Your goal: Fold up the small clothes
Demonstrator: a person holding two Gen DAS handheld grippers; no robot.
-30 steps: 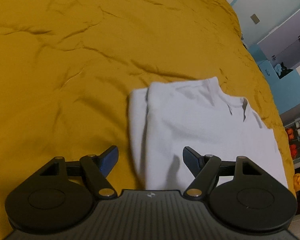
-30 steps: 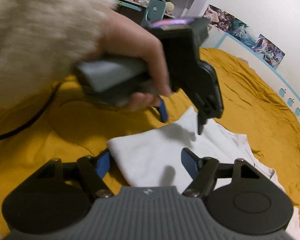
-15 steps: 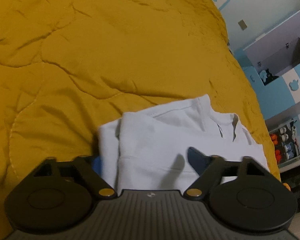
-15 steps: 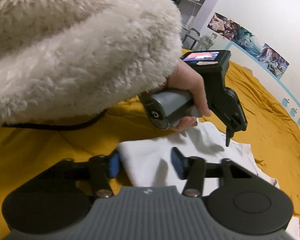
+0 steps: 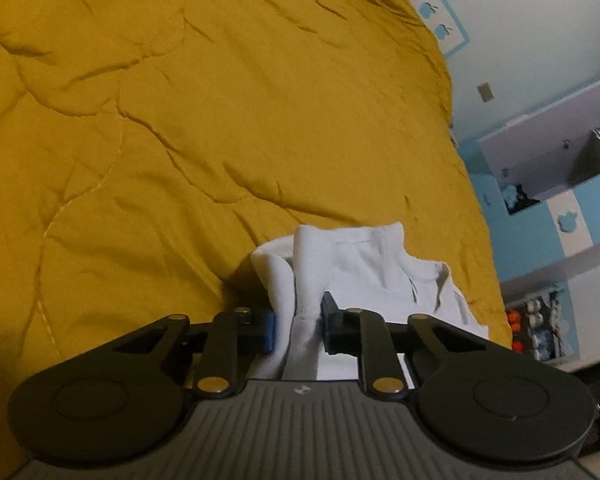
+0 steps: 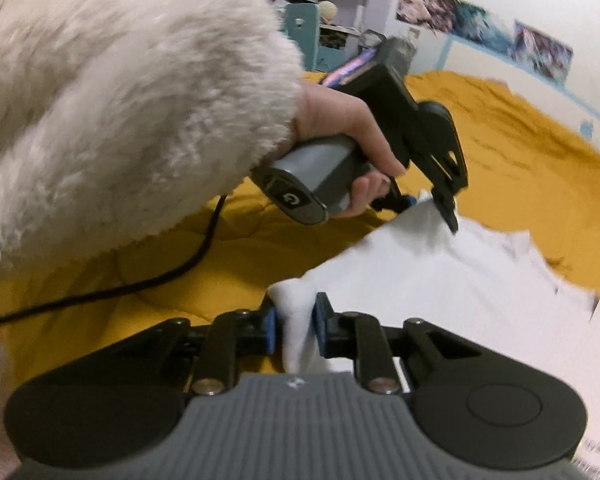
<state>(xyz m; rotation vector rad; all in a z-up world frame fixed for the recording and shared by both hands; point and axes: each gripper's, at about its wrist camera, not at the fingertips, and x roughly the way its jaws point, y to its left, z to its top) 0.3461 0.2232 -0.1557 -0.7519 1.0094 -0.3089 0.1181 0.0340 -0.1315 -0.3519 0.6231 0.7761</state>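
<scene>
A small white shirt lies partly folded on the yellow quilt, collar towards the far right. My left gripper is closing, and its blue pads squeeze a bunched near-left edge of the shirt. In the right wrist view the same shirt spreads to the right. My right gripper is closing too, its pads pressed on a lifted corner of the cloth. Beyond it, the left gripper pinches the shirt's far corner, held in a hand.
A fluffy cream sleeve fills the upper left of the right wrist view. A black cable runs across the quilt under it. Blue and white shelving stands past the bed's right edge. Posters hang on the far wall.
Both grippers went from wide open over the shirt's edge to clamped on it. The cloth now bunches up between each pair of pads. The left hand has come lower onto the far corner.
</scene>
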